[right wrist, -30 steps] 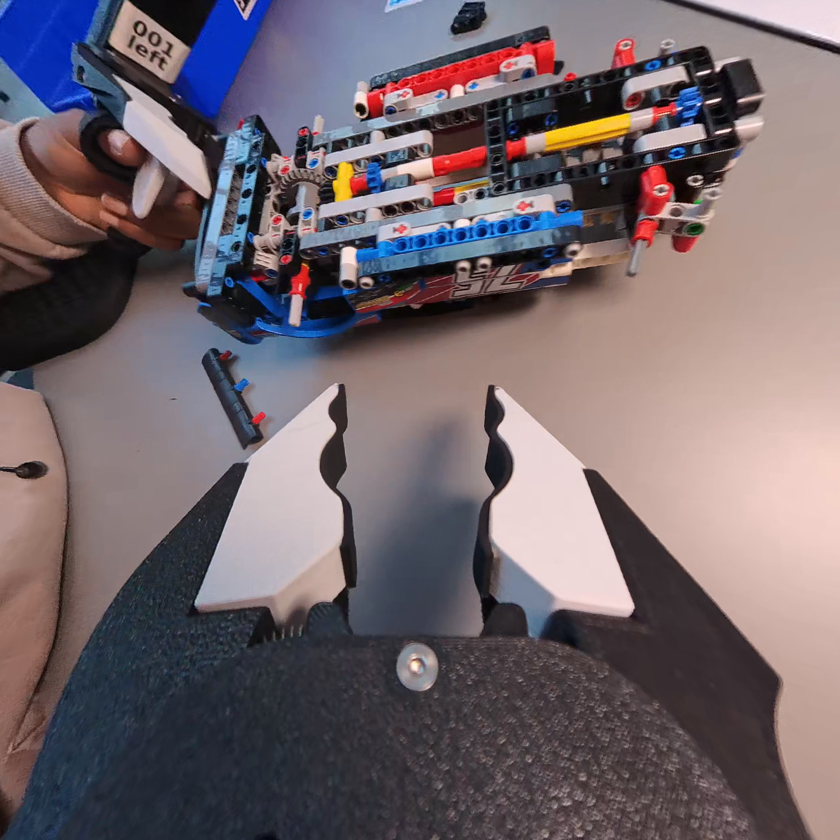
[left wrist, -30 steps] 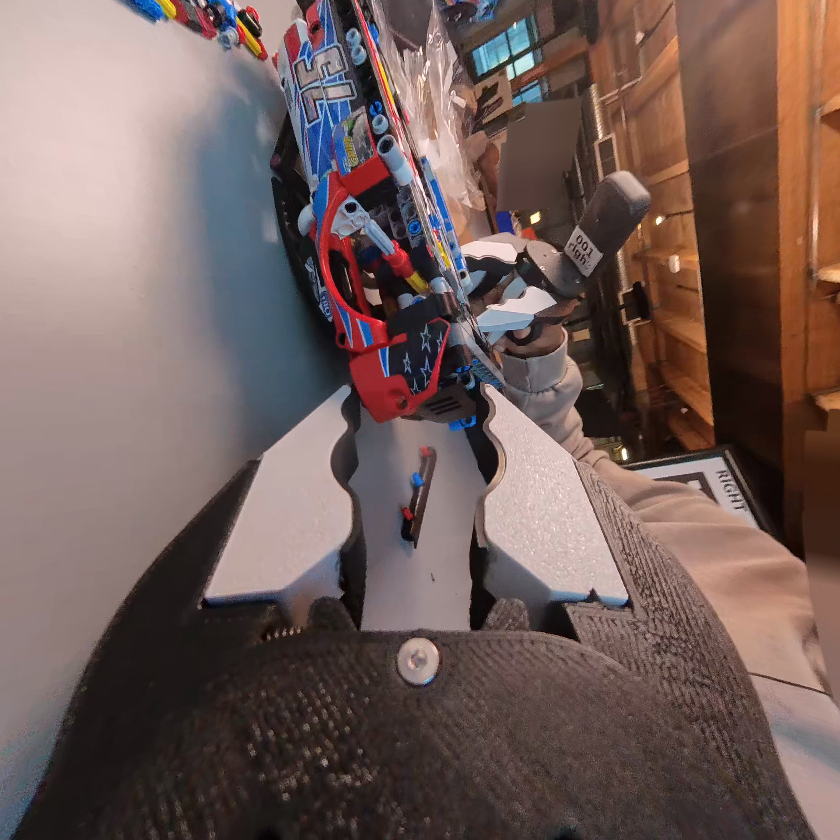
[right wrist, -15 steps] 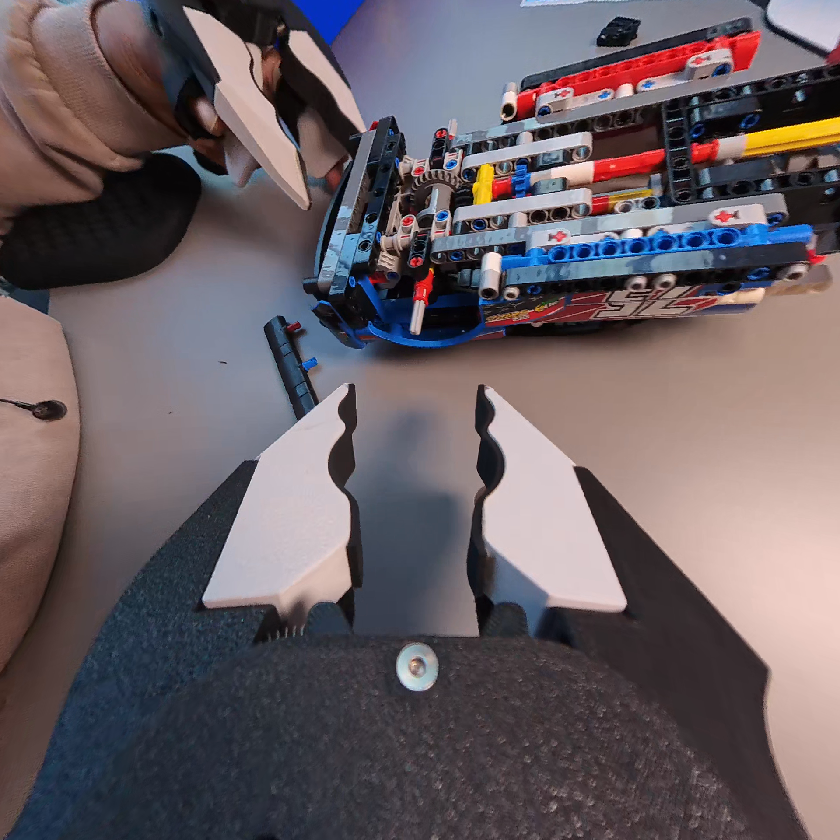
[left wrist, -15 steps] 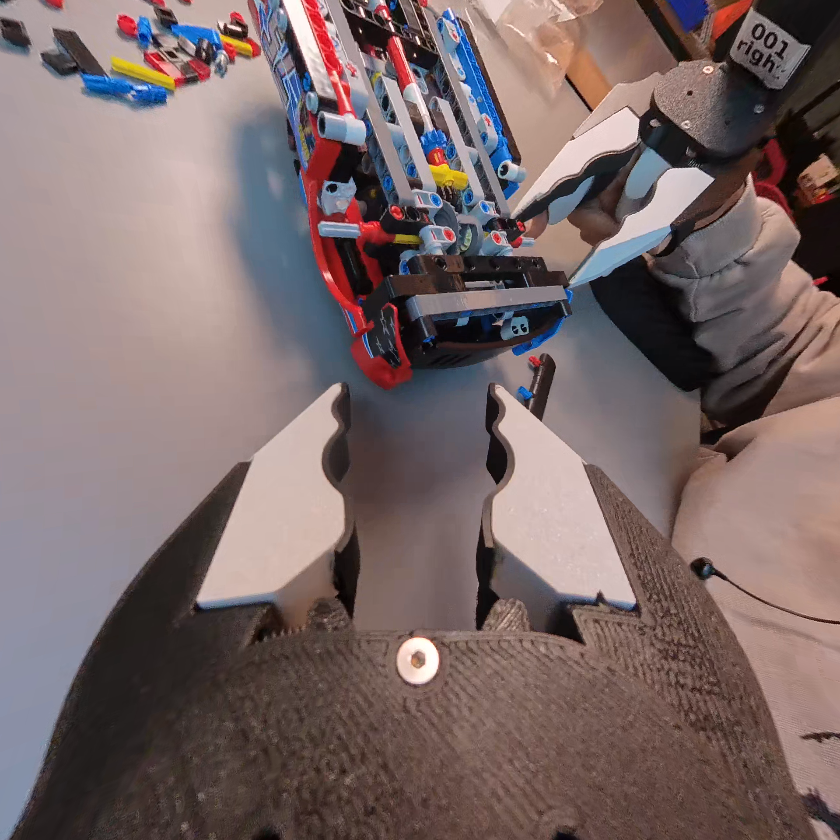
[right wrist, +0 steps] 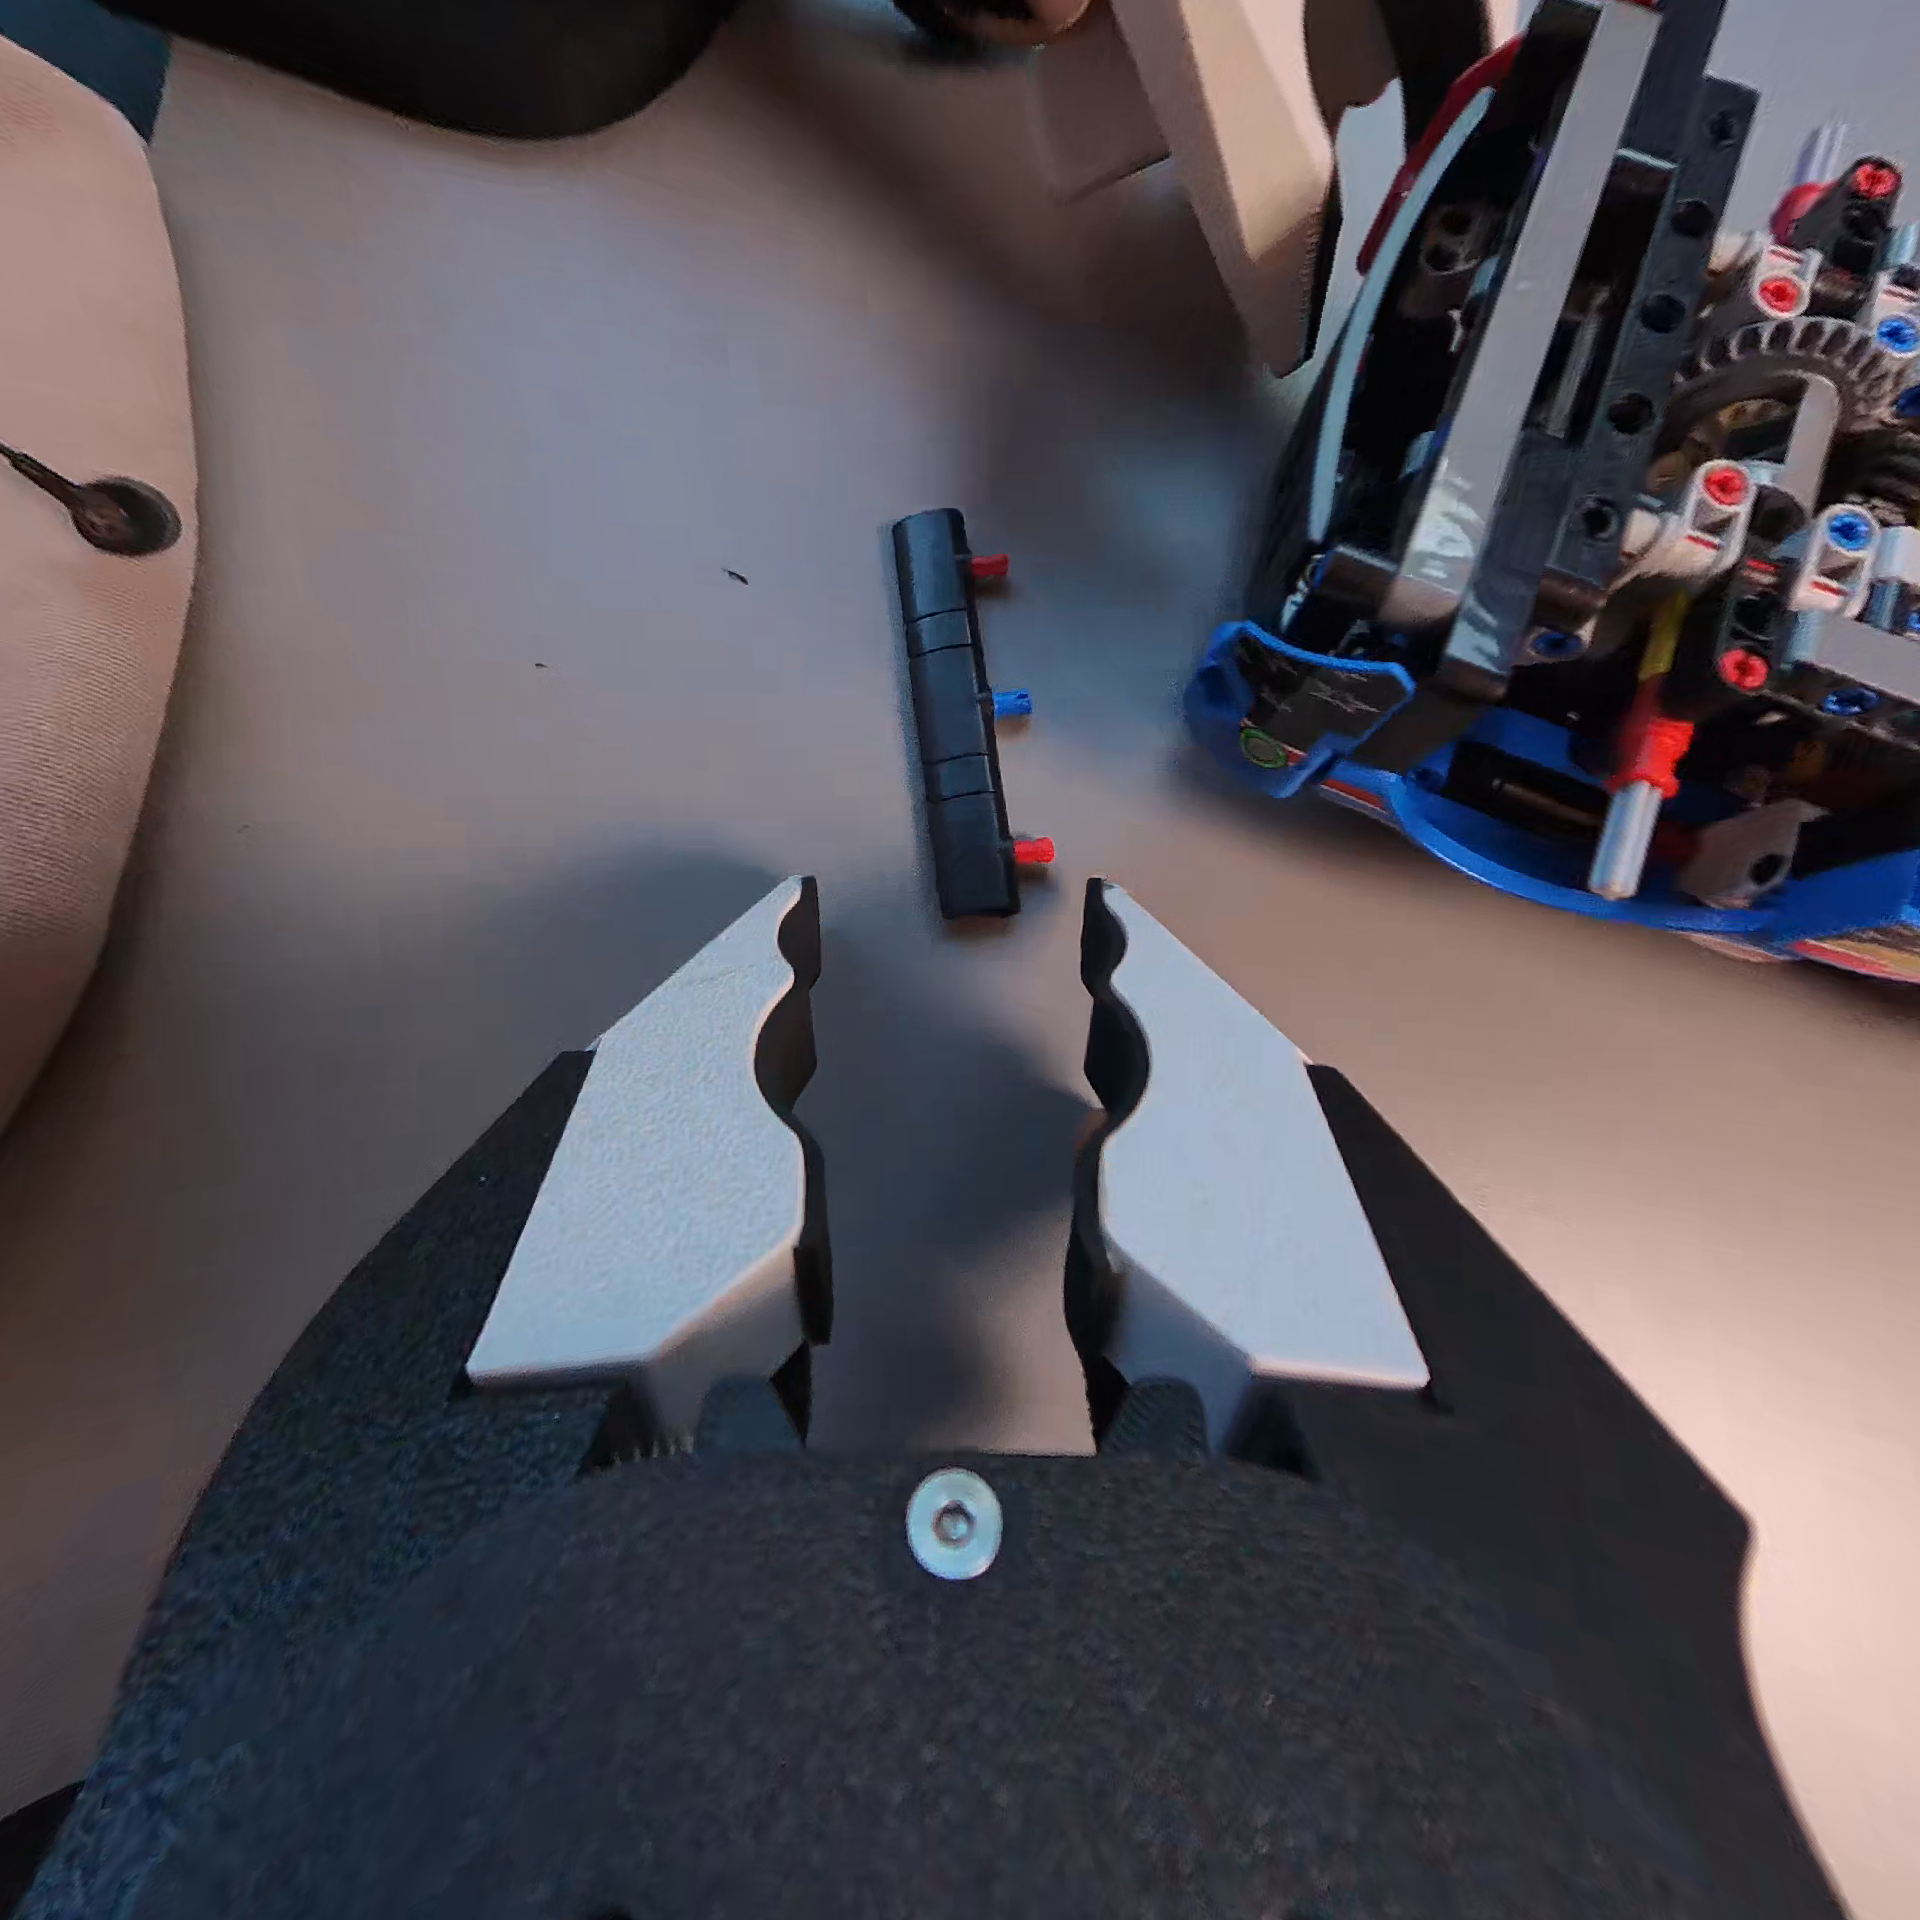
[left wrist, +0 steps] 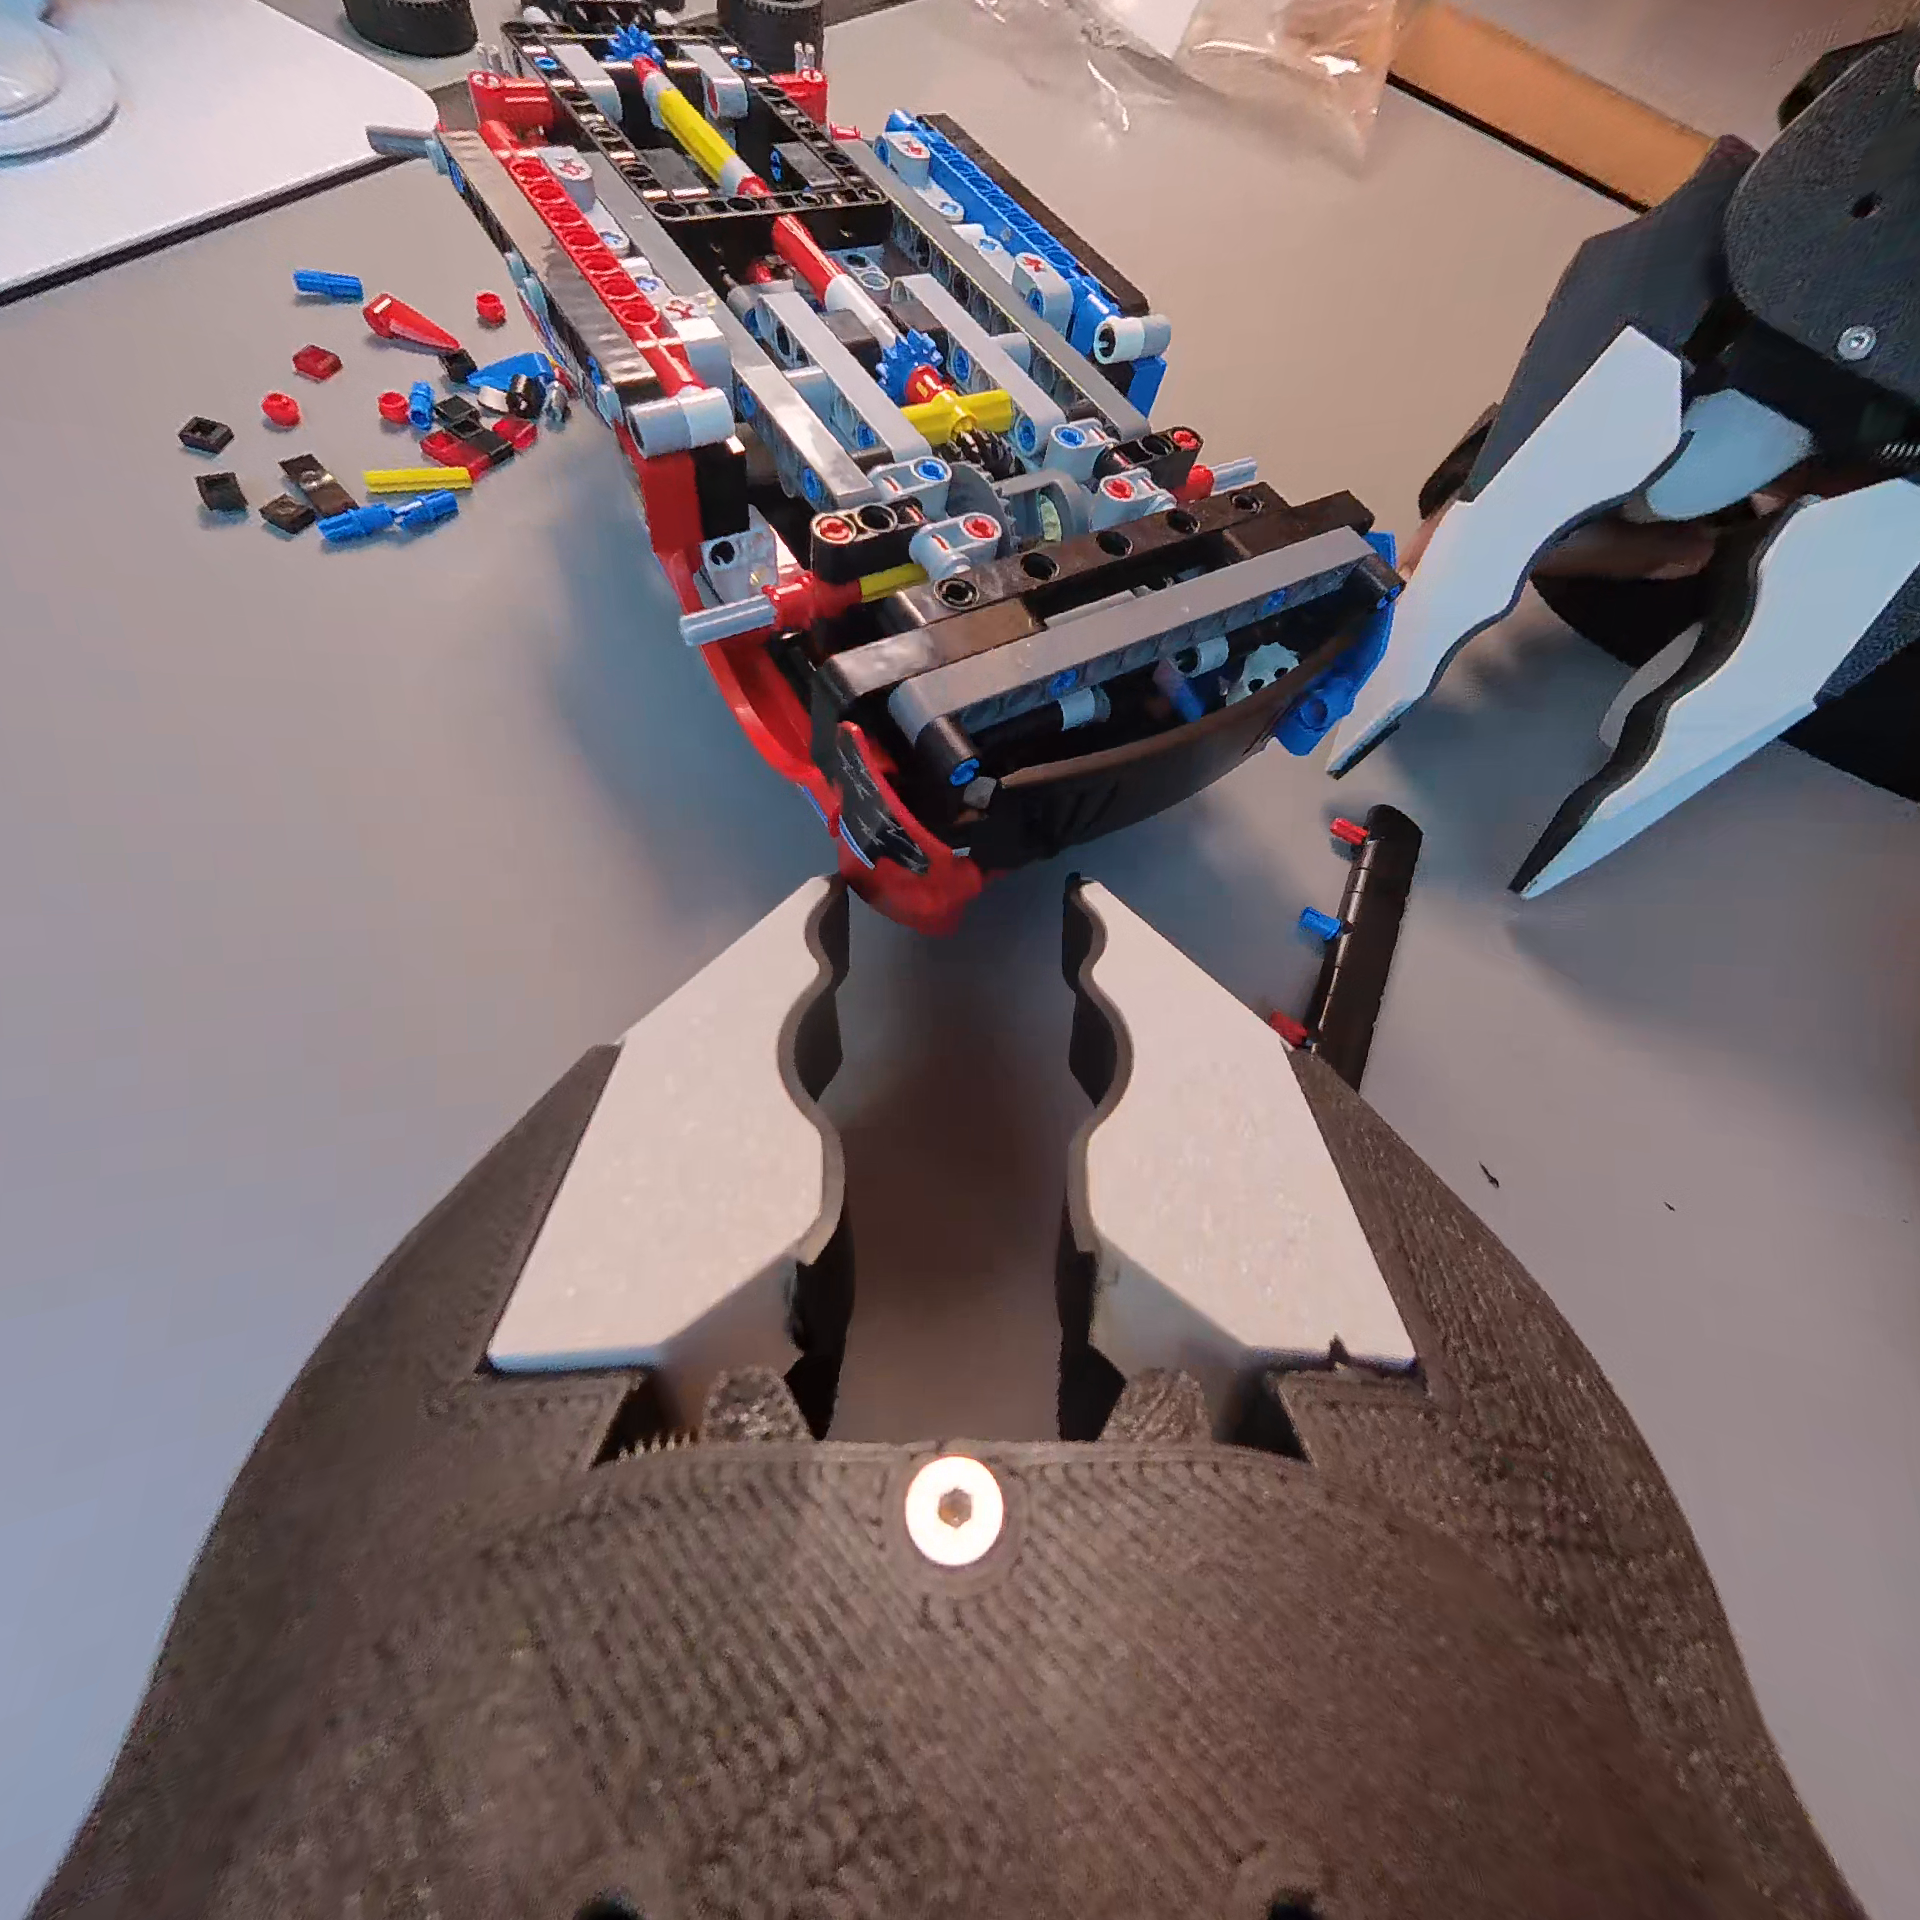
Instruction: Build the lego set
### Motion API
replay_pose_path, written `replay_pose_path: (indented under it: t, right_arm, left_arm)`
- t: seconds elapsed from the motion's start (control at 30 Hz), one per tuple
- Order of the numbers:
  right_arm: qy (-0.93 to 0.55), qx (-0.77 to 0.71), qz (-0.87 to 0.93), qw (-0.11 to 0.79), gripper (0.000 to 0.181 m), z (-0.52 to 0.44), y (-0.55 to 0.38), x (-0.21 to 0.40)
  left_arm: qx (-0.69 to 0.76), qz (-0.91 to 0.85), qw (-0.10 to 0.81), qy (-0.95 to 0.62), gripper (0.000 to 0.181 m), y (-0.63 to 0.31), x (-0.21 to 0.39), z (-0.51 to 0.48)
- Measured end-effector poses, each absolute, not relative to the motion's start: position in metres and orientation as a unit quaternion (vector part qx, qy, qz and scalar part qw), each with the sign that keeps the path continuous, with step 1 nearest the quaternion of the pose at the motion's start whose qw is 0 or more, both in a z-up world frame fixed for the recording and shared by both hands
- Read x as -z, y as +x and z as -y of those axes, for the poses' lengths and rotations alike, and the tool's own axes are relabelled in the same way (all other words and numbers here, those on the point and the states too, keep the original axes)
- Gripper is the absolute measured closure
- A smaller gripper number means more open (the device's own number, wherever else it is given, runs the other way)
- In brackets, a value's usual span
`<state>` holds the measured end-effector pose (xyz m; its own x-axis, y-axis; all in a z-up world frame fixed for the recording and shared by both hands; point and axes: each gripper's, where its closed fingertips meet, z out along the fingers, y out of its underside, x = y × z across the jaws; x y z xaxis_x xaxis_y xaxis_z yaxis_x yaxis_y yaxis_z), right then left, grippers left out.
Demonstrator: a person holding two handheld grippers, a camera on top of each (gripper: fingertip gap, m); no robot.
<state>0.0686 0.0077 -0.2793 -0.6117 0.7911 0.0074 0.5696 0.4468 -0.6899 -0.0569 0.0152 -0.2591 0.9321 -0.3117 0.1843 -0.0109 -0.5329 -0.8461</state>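
Note:
The lego car model (left wrist: 852,447), red, blue, black and grey, lies on the grey table with its underside up; its near end shows in the right wrist view (right wrist: 1621,582). A short black beam (right wrist: 956,717) with red and blue pins lies on the table beside that end, also seen in the left wrist view (left wrist: 1361,945). My left gripper (left wrist: 951,894) is open and empty, just short of the model's red corner. My right gripper (right wrist: 951,894) is open and empty, its tips just short of the black beam. It also shows in the left wrist view (left wrist: 1538,769).
Several loose small lego parts (left wrist: 353,436), red, blue, black and yellow, lie left of the model. A white board (left wrist: 187,156) sits at the far left and a clear plastic bag (left wrist: 1247,52) at the far right. A beige sleeve (right wrist: 73,520) lies at the left.
The left gripper swung from sideways to level and now faces the model's near end. The right gripper turned left and down towards the black beam. Both stayed open.

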Motion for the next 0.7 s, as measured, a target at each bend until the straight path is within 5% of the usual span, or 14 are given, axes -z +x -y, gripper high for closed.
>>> replay_pose_path:
  t: [0.43,0.7]
  right_arm:
    - [-0.384,-0.292,0.853,0.200,0.160,0.003,0.055,0.284]
    - [-0.425,-0.436,0.768,0.199,0.169,-0.012,0.055,0.235]
  left_arm:
    - [0.191,-0.132,0.504,-0.832,0.126,-0.055,0.242,-0.007]
    - [0.182,-0.174,0.582,-0.773,0.126,-0.056,0.200,0.010]
